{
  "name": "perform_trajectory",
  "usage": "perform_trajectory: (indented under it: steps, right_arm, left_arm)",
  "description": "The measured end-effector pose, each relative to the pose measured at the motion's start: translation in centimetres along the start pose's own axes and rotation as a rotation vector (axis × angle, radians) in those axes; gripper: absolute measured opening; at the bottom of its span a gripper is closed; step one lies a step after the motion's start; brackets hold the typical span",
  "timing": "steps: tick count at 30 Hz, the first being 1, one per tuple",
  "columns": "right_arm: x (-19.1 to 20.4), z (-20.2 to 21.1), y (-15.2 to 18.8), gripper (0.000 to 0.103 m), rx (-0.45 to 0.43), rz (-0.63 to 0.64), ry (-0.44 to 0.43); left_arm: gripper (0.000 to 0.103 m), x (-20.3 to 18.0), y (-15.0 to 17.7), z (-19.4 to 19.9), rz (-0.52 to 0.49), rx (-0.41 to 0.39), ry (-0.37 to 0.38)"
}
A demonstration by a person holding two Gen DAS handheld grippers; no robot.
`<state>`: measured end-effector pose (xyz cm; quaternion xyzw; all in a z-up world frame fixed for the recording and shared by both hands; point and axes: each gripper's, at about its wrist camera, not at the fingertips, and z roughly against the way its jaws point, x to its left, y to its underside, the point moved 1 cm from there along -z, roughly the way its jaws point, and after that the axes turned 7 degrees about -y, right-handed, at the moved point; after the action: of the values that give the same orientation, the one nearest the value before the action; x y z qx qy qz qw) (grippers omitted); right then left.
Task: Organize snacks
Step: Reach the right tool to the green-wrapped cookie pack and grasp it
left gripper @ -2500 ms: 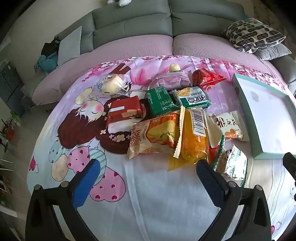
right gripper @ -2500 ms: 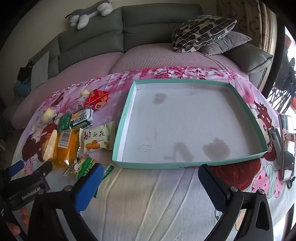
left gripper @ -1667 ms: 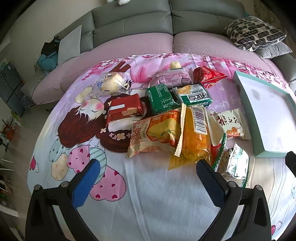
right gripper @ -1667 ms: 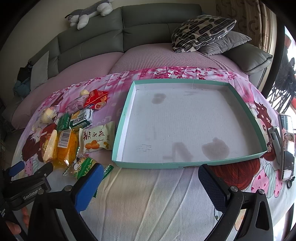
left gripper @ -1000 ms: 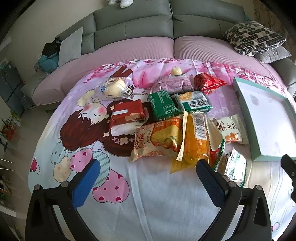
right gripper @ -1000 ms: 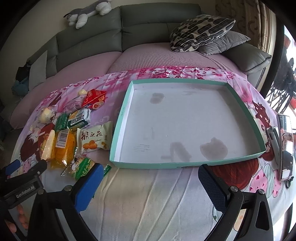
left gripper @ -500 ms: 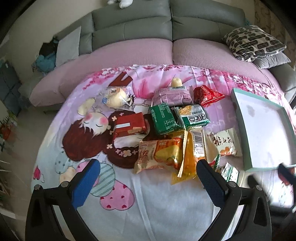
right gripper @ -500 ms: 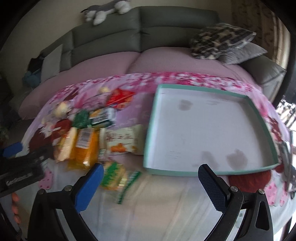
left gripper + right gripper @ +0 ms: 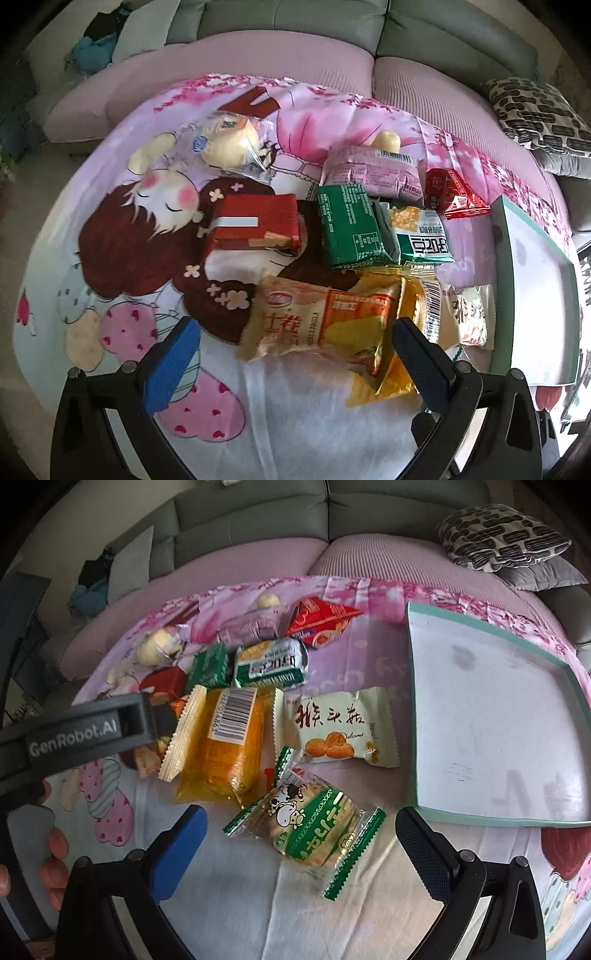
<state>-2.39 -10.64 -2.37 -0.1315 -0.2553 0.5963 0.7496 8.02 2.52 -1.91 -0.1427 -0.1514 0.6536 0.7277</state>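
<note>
Teal tray (image 9: pixel 491 734) bare inside; snack packets (image 9: pixel 236 734) beside it; both tools released.

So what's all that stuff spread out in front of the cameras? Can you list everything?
green-and-clear cracker packet: 1, green and white, nearest the right gripper
cream packet: 1, cream with orange picture, beside the tray
orange packet: 1, clear orange, barcode up
tan packet: 1, tan and orange, ahead of the left gripper
green packets: 2, dark green, mid pile
red box: 1, red, left of pile
red bag: 1, far side
pink packet: 1, far side
wrapped bun: 1, pale yellow, far left
tray: 1, teal rim, white floor, right
cartoon sheet: 1, pink and white, underneath
sofa: 1, grey, behind
patterned cushion: 1, black and white
left gripper: open
right gripper: open
</note>
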Motion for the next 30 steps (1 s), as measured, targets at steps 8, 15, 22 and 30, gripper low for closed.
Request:
perform_trajectory:
  steps: [8, 15, 22, 30]
  right_arm:
    - [0.3, -2.0, 0.0, 0.102, 0.052, 0.009, 0.035]
    - [0.5, -2.9, 0.0, 0.100, 0.061, 0.009, 0.051]
    - [0.6, -3.1, 0.0, 0.095, 0.056, 0.017, 0.056]
    - [0.3, -2.7, -0.1, 0.082, 0.039, -0.003, 0.037]
  left_arm:
    - [0.103, 0.2, -0.3, -3.2, 0.008, 0.066, 0.017]
    - [0.103, 1.4, -0.3, -3.9, 0.053, 0.088, -0.019]
    - [0.103, 1.7, -0.7, -4.1, 0.050, 0.071, -0.016]
    - [0.102, 0.9, -1.1, -3.5, 0.059, 0.065, -0.013]
